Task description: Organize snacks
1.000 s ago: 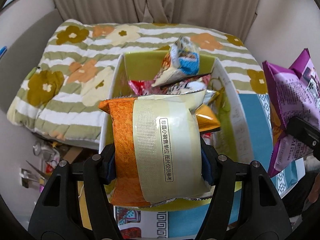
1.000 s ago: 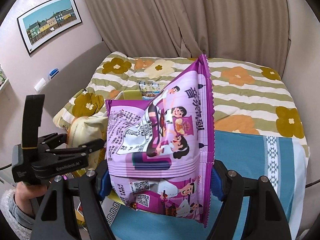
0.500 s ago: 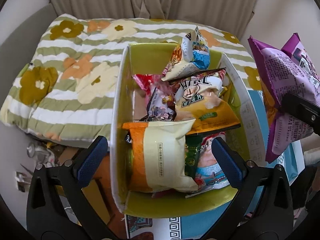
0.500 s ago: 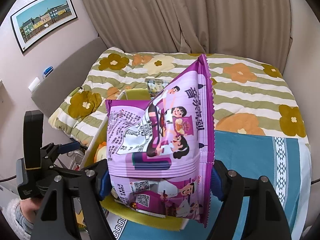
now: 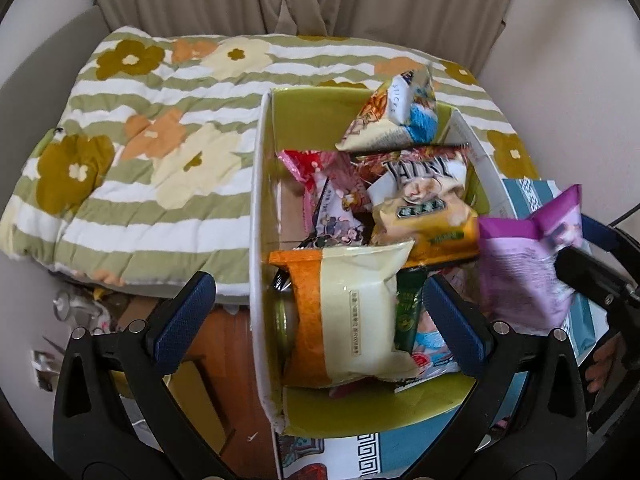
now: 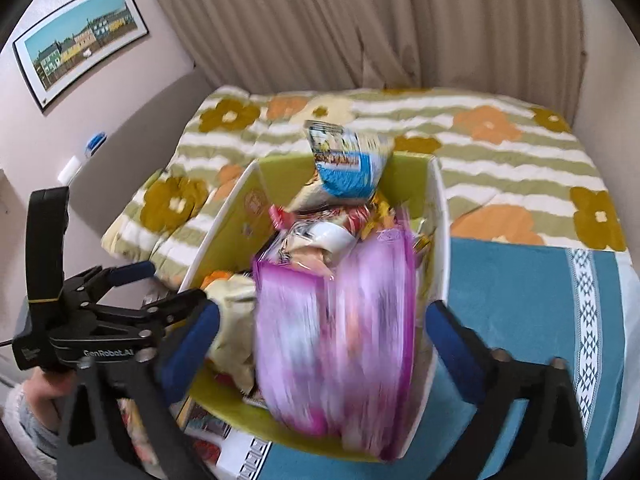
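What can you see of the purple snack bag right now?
The purple snack bag is a glossy plastic pouch with pale print, motion-blurred in both views. It stands roughly upright between the open jaws of the right hand-held gripper, which have just been opening; the pads are clear of it. It is over the near right part of the green box, above other packets. Whether it has landed or rests on the wall, I cannot tell.

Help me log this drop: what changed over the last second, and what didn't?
Both grippers let go. The left gripper opened and the orange-and-cream bag now lies in the green box. The right gripper has just opened; the purple bag, blurred, is dropping into the box. Other snacks and the floral blanket stayed put.
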Available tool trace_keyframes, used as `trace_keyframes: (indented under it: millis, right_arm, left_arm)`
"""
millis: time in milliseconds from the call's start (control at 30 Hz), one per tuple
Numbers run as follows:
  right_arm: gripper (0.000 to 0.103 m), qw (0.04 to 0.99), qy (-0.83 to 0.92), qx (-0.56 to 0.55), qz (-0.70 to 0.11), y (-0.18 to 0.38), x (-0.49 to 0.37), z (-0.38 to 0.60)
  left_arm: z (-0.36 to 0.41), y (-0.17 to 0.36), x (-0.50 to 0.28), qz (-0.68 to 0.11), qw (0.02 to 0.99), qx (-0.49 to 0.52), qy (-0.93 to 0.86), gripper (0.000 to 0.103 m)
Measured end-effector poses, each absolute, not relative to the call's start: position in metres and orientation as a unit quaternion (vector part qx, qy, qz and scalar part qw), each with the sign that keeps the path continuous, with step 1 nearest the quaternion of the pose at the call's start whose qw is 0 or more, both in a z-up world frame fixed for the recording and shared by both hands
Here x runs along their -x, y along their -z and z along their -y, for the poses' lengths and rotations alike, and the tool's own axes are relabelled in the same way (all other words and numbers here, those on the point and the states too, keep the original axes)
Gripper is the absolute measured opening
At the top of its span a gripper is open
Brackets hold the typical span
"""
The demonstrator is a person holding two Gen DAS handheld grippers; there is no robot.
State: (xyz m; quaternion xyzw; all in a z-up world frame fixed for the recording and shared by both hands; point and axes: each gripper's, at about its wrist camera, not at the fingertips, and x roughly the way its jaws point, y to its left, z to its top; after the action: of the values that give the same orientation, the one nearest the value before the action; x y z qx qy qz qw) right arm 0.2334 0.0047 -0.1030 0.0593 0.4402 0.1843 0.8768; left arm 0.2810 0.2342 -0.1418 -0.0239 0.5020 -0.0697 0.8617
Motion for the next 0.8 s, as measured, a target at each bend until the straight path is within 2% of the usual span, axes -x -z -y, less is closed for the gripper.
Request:
trace_keyframes:
  millis: [267,800]
  right_arm:
    - [0.103,0.887,-0.147,-0.068,-0.433,0.104,-0.226,0.007]
    - [0.103,0.904,-0.198,-0.052,-0.376,0.074,-0.205,0.014]
  left_arm:
    - [-0.230,0.146,-0.277,-0.508,0.858,0.028,0.071,0.103]
    - [-0.209,0.123,-0.226,-0.486,0.873,0.034,0.038,0.103]
